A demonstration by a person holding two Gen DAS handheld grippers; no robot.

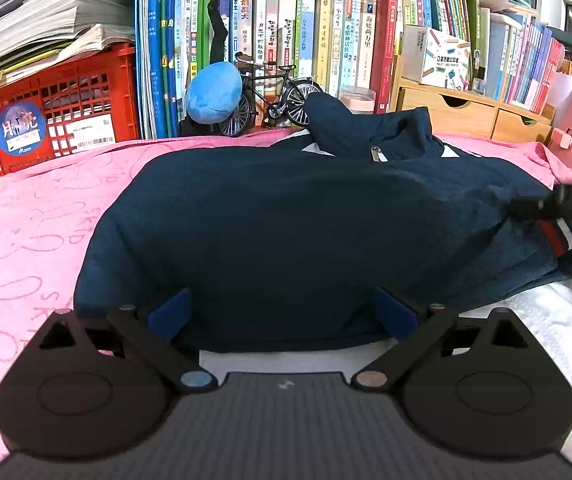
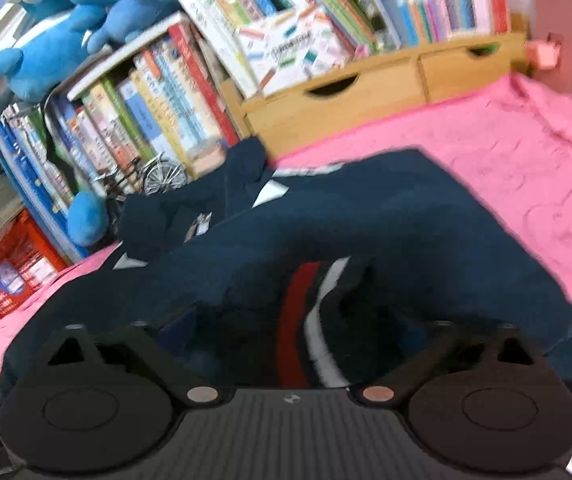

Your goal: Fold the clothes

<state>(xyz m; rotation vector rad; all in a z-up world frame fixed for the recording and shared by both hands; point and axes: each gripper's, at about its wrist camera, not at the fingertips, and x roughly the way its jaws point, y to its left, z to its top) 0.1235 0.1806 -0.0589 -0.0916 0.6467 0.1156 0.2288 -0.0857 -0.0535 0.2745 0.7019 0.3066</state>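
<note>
Currently: navy zip-collared knit jacket (image 1: 286, 216), partly folded, long axis crosswise on pink embossed blanket (image 1: 26, 220). Left gripper (image 1: 282, 312) at the jacket's near hem, jaws apart, straddling it. Right gripper (image 2: 286, 320) nearer red-and-white striped cuff (image 2: 310, 320); grip unclear.

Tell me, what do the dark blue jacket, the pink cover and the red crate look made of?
Jacket: soft matte knit or fleece-like fabric, limp folds. Pink cover: cloth, embossed rabbit pattern, probably towelling. Red crate: moulded plastic, slightly glossy lattice walls.
</note>
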